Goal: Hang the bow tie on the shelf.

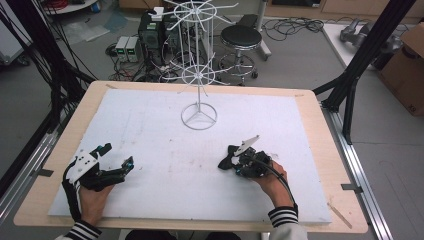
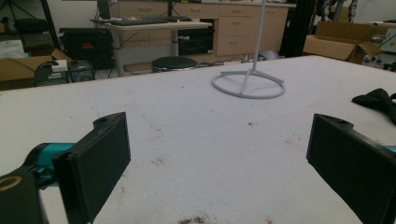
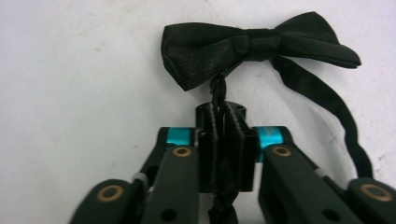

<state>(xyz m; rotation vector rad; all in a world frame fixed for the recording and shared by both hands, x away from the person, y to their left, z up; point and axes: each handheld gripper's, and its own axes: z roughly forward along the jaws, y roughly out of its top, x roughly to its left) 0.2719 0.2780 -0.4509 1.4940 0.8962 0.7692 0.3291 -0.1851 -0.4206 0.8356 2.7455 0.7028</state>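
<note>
A black bow tie (image 3: 252,44) lies on the white mat, its strap (image 3: 327,102) looping off to one side. My right gripper (image 3: 219,109) is shut on the strap just below the bow, the band pinched between the pads. In the high view the bow tie (image 1: 227,157) sits at the tip of the right gripper (image 1: 240,162), right of the mat's middle. My left gripper (image 1: 120,159) rests near the mat's left front, jaws wide apart with nothing between them. From the left gripper view (image 2: 219,154) the bow tie (image 2: 378,100) shows at the far right.
A white wire display stand (image 1: 199,75) with a ring base (image 1: 199,117) rises at the back middle of the mat (image 1: 150,130). The wooden table edge (image 1: 60,145) frames the mat. Black frame posts (image 1: 360,65), a stool and cables stand beyond the table.
</note>
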